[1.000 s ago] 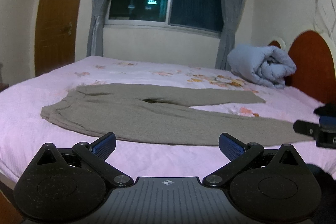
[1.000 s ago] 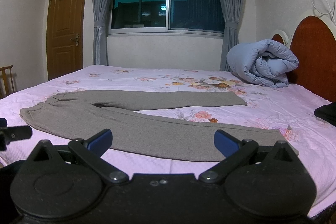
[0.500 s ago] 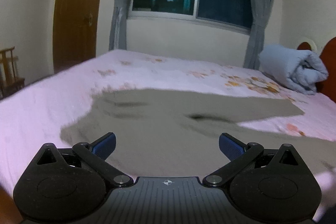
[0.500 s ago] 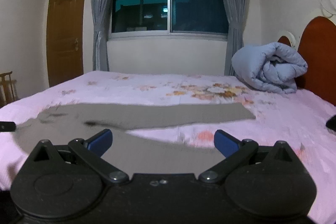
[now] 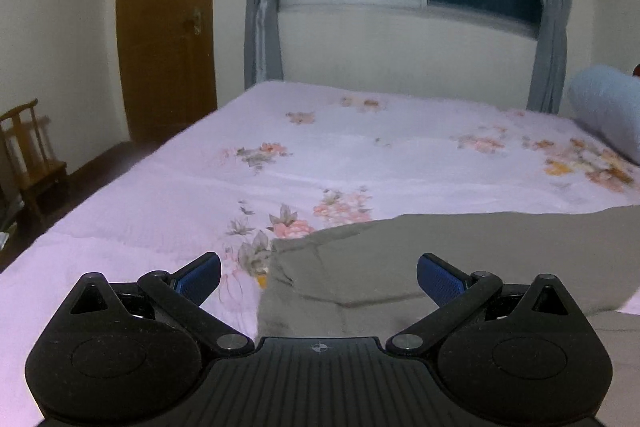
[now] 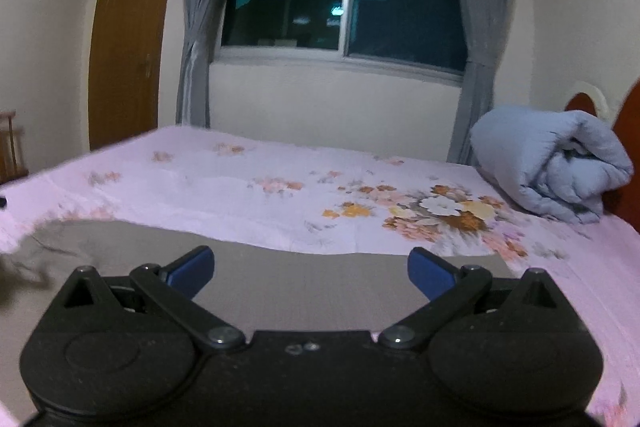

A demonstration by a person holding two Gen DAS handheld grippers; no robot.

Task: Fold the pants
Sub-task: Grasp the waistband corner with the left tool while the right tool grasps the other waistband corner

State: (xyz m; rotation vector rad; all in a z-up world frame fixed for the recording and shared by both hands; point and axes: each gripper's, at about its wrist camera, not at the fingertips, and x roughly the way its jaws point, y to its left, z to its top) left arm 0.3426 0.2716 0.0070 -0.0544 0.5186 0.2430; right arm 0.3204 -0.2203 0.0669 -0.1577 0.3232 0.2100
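Grey-brown knit pants (image 5: 420,267), one pair, lie flat on the pink floral bedsheet (image 5: 360,155) between and beneath my two grippers, left (image 5: 319,277) and right (image 6: 310,271), both spread wide, empty.

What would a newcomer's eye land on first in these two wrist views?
Probably the grey pants spread flat on the pink floral bedspread, directly ahead of both open grippers: the left gripper near one end, the right gripper over a leg. Next, the rolled blue duvet by the headboard.
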